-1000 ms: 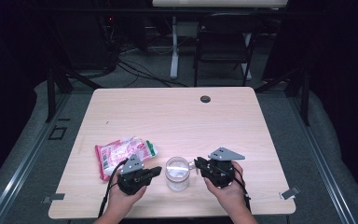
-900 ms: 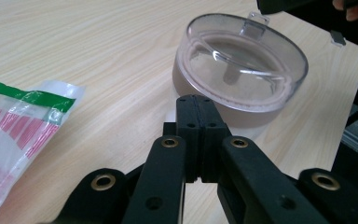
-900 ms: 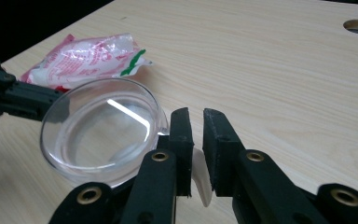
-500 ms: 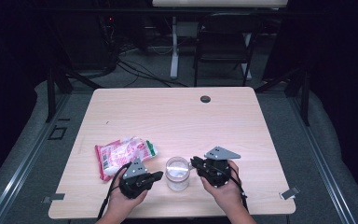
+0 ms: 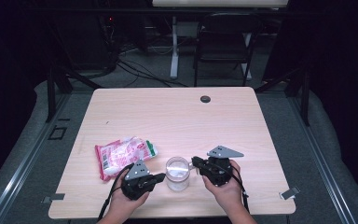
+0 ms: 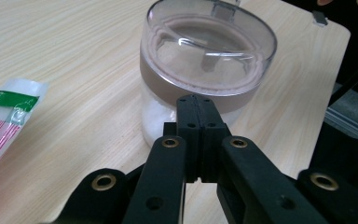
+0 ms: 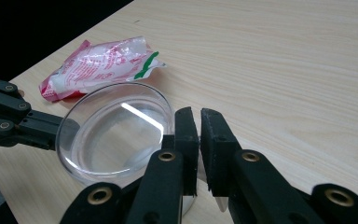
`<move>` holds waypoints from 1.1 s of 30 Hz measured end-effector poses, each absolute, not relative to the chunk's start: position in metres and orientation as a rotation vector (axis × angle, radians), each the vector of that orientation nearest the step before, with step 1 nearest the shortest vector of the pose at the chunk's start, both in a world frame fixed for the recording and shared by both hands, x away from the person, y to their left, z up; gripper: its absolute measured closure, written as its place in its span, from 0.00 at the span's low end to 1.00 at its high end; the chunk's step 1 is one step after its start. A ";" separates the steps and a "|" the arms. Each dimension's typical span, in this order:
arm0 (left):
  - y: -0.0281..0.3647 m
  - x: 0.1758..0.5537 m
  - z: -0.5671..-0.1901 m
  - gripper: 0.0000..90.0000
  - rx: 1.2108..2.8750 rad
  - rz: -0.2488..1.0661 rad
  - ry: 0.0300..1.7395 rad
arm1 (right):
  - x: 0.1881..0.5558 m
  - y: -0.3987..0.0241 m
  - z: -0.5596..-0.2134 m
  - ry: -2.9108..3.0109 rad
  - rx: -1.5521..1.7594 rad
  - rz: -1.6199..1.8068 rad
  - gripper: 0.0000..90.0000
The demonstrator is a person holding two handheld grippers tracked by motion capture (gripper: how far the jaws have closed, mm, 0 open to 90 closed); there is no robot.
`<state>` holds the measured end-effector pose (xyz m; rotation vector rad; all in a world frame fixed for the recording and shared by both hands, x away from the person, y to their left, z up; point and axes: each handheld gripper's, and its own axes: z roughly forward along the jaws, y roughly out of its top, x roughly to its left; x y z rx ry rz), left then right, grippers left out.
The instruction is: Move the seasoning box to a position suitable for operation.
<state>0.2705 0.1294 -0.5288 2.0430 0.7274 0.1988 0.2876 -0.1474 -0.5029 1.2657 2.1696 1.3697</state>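
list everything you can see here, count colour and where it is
jar: 1, clear with a clear lid and white contents, near edge of the table between the two tools
packet: 1, pink and white with a green corner, lying flat to the left of the jar
table: 1, light wood, centre of the high view
round plug: 1, dark, set in the table top near the far edge
chair: 1, dark, on the floor beyond the table
left tool: 1, black, jaws shut, tips close against the jar's left side
right tool: 1, black, jaws have just been closing, narrow gap left, at the jar's right rim
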 end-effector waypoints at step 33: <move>0.118 0.273 -0.513 0.91 1.982 0.225 0.663 | 0.246 -0.127 -0.503 2.311 0.754 1.170 0.50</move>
